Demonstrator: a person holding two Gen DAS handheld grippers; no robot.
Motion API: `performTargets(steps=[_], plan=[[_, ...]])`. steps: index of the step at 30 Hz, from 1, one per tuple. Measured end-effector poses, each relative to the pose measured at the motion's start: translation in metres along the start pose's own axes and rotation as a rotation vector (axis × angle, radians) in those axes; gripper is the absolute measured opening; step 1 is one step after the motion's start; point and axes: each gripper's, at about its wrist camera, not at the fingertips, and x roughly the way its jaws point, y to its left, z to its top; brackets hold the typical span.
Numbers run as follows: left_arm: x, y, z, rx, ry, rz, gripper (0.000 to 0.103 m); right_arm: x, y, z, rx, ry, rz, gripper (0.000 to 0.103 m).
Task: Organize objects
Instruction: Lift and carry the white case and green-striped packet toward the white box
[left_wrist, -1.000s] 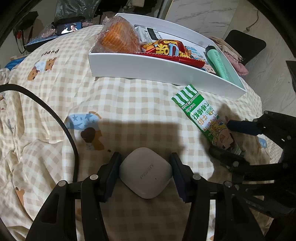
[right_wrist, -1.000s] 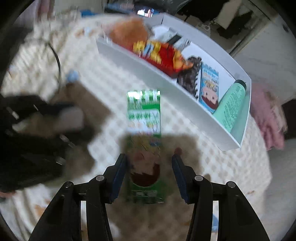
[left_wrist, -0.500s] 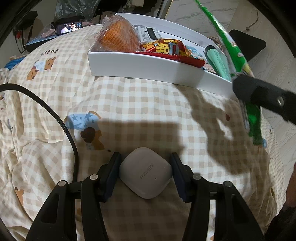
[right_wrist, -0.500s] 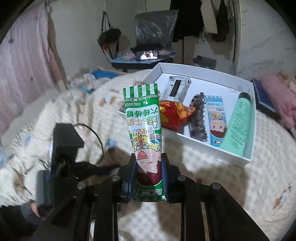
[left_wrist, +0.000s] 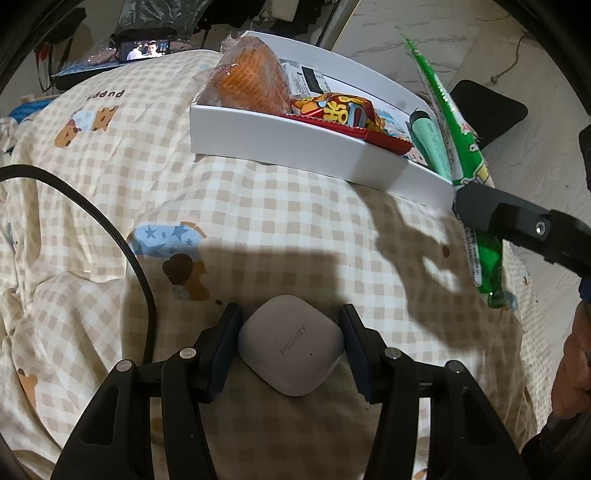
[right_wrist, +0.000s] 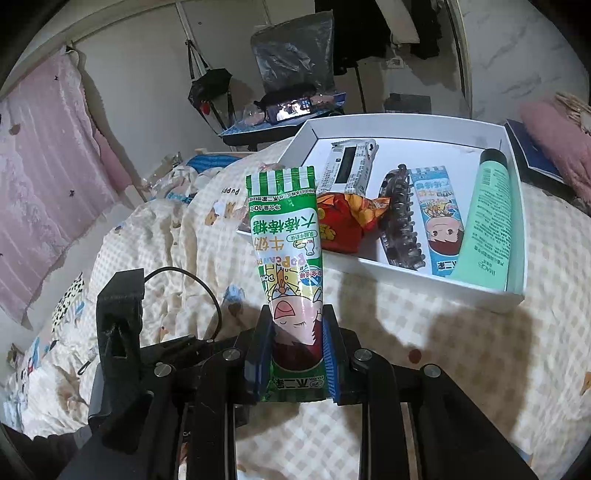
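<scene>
My right gripper (right_wrist: 295, 328) is shut on a green candy packet (right_wrist: 286, 236) and holds it upright in the air, near the white box (right_wrist: 402, 275); the packet also shows in the left wrist view (left_wrist: 458, 147). My left gripper (left_wrist: 290, 338) rests low on the checked bedsheet, its fingers on either side of a white earbud case (left_wrist: 290, 349). The fingers touch or nearly touch the case. The box (left_wrist: 280, 144) holds an orange bagged snack (left_wrist: 247, 81), a red snack bag (right_wrist: 341, 221), a dark hair clip (right_wrist: 400, 218), a blue candy packet (right_wrist: 437, 221) and a mint tube (right_wrist: 487, 218).
A black cable (left_wrist: 110, 229) curves across the sheet at the left of my left gripper. A phone playing video (right_wrist: 291, 109) stands on a stand beyond the bed. A pink pillow (right_wrist: 40, 177) lies at the far left. The bed edge runs right of the box.
My right gripper closed on the green packet, lifted it off the sheet and now holds it upright near the box. My left gripper and the earbud case have not moved.
</scene>
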Motion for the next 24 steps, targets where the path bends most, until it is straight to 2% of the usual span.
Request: performTargets(steps=[4, 8, 12, 16, 19, 24], plan=[[0.000, -0.002, 0.002, 0.005, -0.009, 0.013, 0.058, 0.006, 0.004, -0.004, -0.042, 0.025, -0.019, 0.026], [-0.010, -0.013, 0.005, 0.059, -0.062, 0.088, 0.058, 0.005, 0.005, -0.005, -0.044, 0.016, 0.012, 0.026], [-0.013, -0.022, 0.011, 0.093, -0.096, 0.114, 0.058, -0.001, 0.001, -0.004, -0.028, -0.006, 0.024, 0.026], [-0.022, -0.020, 0.008, 0.109, -0.098, 0.111, 0.058, -0.005, -0.002, -0.004, -0.014, -0.020, 0.035, 0.026], [-0.024, -0.022, 0.006, 0.104, -0.090, 0.064, 0.058, -0.004, 0.001, -0.004, -0.036, -0.016, 0.032, 0.026], [-0.032, -0.025, 0.006, 0.106, -0.119, 0.057, 0.058, -0.003, 0.003, -0.004, -0.046, -0.015, 0.048, 0.026]])
